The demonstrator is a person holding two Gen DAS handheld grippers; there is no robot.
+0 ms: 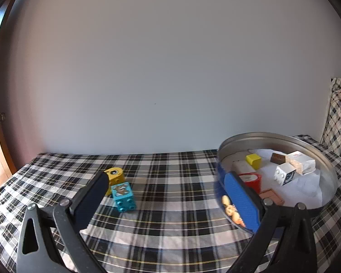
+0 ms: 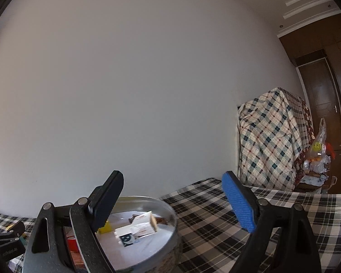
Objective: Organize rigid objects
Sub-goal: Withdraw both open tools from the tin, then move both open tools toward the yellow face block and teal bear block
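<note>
In the left wrist view a round metal tin (image 1: pixel 325 166) at the right holds several small blocks: a yellow cube (image 1: pixel 253 160), a white printed block (image 1: pixel 285 176), a red cup (image 1: pixel 251 180), a brown block and a white carton. On the plaid cloth (image 1: pixel 170 204) lie a teal printed brick (image 1: pixel 123 196) and a yellow brick (image 1: pixel 114 175) behind it. My left gripper (image 1: pixel 168 188) stands open, its dark finger beside those two bricks and its blue finger over the tin's near rim. In the right wrist view my right gripper (image 2: pixel 172 198) is open and empty above the tin (image 2: pixel 170 223).
A small orange figure (image 1: pixel 230 209) shows on the tin's outer side. A white wall runs close behind the table. To the right stands a bulky thing under a checked cover (image 2: pixel 270 141), with plastic bags (image 2: pixel 317 154) and a wooden door beyond.
</note>
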